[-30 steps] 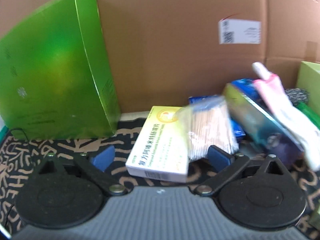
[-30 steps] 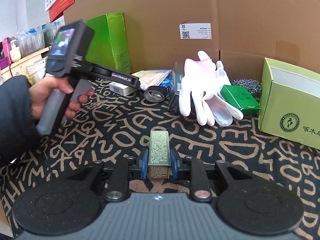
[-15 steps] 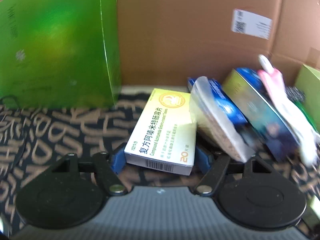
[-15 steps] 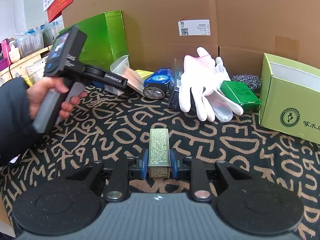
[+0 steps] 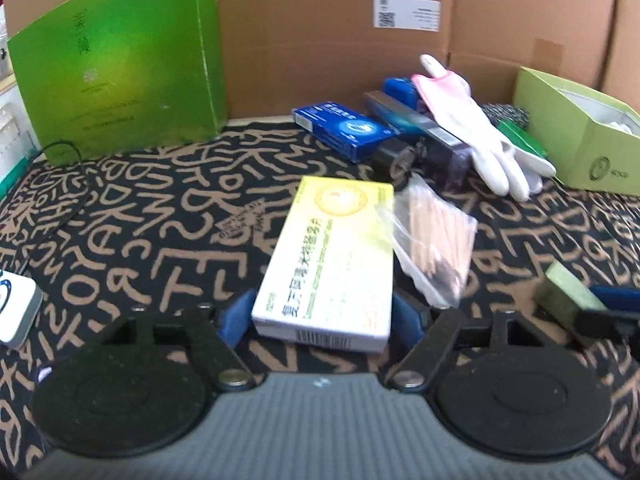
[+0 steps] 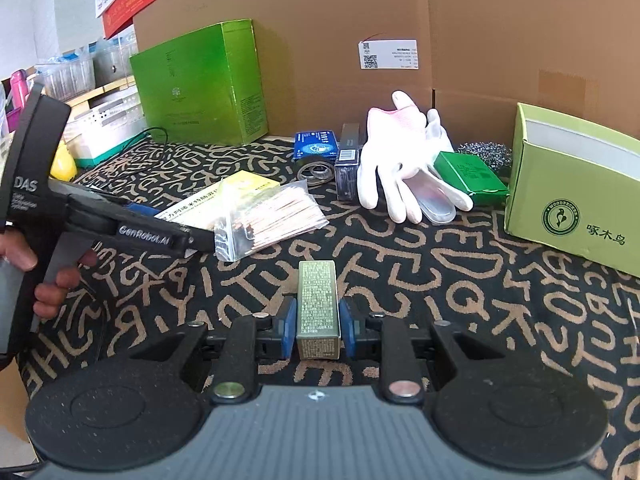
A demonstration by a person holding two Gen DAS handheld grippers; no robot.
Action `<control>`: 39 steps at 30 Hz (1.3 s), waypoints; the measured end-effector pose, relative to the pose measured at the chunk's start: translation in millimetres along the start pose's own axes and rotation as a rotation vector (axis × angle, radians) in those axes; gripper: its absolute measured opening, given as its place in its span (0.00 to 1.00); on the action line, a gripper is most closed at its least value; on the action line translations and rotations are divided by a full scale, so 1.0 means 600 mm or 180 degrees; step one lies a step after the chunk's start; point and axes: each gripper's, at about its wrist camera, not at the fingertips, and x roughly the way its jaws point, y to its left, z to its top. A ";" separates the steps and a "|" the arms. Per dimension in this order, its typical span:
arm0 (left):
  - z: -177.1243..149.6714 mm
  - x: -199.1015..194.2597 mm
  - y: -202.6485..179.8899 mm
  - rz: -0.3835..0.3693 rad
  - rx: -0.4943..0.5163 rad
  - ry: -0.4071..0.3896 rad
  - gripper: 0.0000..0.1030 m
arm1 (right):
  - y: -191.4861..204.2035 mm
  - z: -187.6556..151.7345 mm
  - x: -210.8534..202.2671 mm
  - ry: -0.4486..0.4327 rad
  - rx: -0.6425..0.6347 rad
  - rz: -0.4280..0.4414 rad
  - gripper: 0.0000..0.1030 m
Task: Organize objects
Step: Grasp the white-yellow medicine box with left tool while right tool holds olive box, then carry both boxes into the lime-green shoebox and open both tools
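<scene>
Item count, per kind:

- Two-finger grippers: two, the left gripper [image 5: 324, 314] and the right gripper [image 6: 318, 322].
- Green boxes: three, comprising one tall green box [image 6: 200, 84], one open light-green box [image 6: 576, 188] and one small flat green box [image 6: 468, 172].
- Yellow-and-white medicine box [image 5: 332, 260]: one.
- Blue box [image 5: 344, 128]: one.
- Small olive-gold carton [image 6: 318, 308]: one.
- Clear bag of thin sticks [image 6: 272, 216]: one.
- Tape roll [image 6: 316, 170]: one.
- White gloves [image 6: 404, 164]: apparently two.
- Steel-wool scourer [image 6: 486, 152]: one.
</scene>
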 end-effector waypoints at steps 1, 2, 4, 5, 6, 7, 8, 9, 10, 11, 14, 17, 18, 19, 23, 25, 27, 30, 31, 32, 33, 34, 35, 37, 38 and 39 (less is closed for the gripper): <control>0.005 0.005 -0.001 0.0003 0.0014 0.0000 0.73 | 0.000 0.000 0.000 -0.0006 0.0003 -0.0001 0.26; 0.008 0.012 -0.003 0.0028 0.0037 0.0000 0.77 | -0.001 0.000 0.001 -0.0002 0.0018 -0.0004 0.26; 0.014 0.026 -0.007 0.0119 0.0068 -0.0007 0.84 | -0.002 0.002 0.004 0.0001 0.0046 0.0004 0.26; 0.016 0.034 -0.009 0.0126 0.0075 -0.0014 0.84 | -0.002 0.002 0.006 0.0004 0.0055 0.0004 0.26; 0.018 0.039 -0.009 0.0110 0.0070 -0.0024 0.78 | -0.001 0.003 0.007 0.0008 0.0056 0.0002 0.26; 0.020 0.042 -0.007 0.0043 0.0052 -0.0029 0.73 | -0.001 0.003 0.008 0.0011 0.0056 0.0001 0.26; 0.023 0.043 -0.006 -0.0020 0.0016 -0.0015 0.69 | -0.001 0.003 0.009 0.0014 0.0056 0.0000 0.26; 0.026 0.043 -0.006 -0.0009 0.0005 0.0010 0.69 | -0.001 0.004 0.009 0.0015 0.0055 0.0005 0.26; 0.027 0.044 -0.008 0.0005 0.0028 0.0008 0.69 | -0.002 0.004 0.009 0.0013 0.0057 0.0010 0.26; 0.025 0.044 -0.009 0.0019 0.0058 -0.0002 0.70 | -0.003 0.005 0.010 0.0010 0.0065 0.0011 0.26; 0.019 0.041 -0.009 0.0058 0.0067 -0.0047 0.69 | -0.006 0.005 0.015 0.0014 0.0092 0.0018 0.26; 0.015 0.029 -0.005 0.0078 0.0057 -0.0034 0.68 | -0.006 0.000 0.019 0.0027 0.0112 0.0039 0.26; 0.012 0.022 -0.005 0.0111 0.0083 -0.0045 0.67 | -0.005 -0.001 0.017 0.0016 0.0112 0.0033 0.26; 0.009 0.014 -0.005 0.0140 0.0110 -0.0071 0.67 | -0.004 -0.002 0.013 0.0004 0.0115 0.0035 0.26; 0.005 -0.031 -0.001 0.0143 0.0105 -0.0187 0.66 | -0.006 0.002 -0.008 -0.0147 0.0124 0.0043 0.26; 0.011 -0.056 -0.003 0.0113 0.0086 -0.0273 0.65 | -0.010 0.007 -0.022 -0.0254 0.0135 0.0025 0.26; 0.021 -0.080 -0.008 0.0035 0.0057 -0.0365 0.65 | -0.016 0.013 -0.036 -0.0358 0.0152 0.0012 0.26; 0.040 -0.110 -0.031 -0.0123 0.0088 -0.0518 0.65 | -0.027 0.020 -0.056 -0.0504 0.0174 -0.0042 0.26; 0.048 -0.117 -0.042 -0.0177 0.0112 -0.0568 0.65 | -0.031 0.023 -0.062 -0.0549 0.0188 -0.0073 0.26; 0.055 -0.123 -0.055 -0.0228 0.0145 -0.0615 0.65 | -0.038 0.024 -0.069 -0.0593 0.0209 -0.0111 0.26; 0.062 -0.128 -0.070 -0.0284 0.0182 -0.0657 0.65 | -0.045 0.026 -0.075 -0.0631 0.0228 -0.0154 0.26; 0.069 -0.132 -0.084 -0.0350 0.0215 -0.0696 0.65 | -0.054 0.026 -0.082 -0.0669 0.0245 -0.0197 0.26; 0.075 -0.135 -0.101 -0.0421 0.0245 -0.0731 0.65 | -0.063 0.027 -0.089 -0.0707 0.0266 -0.0247 0.26; 0.090 -0.138 -0.134 -0.0556 0.0312 -0.0793 0.65 | -0.082 0.029 -0.101 -0.0778 0.0305 -0.0361 0.26; 0.100 -0.140 -0.151 -0.0612 0.0353 -0.0825 0.65 | -0.093 0.030 -0.108 -0.0814 0.0326 -0.0426 0.26; 0.109 -0.141 -0.168 -0.0663 0.0389 -0.0856 0.65 | -0.103 0.031 -0.114 -0.0847 0.0344 -0.0495 0.26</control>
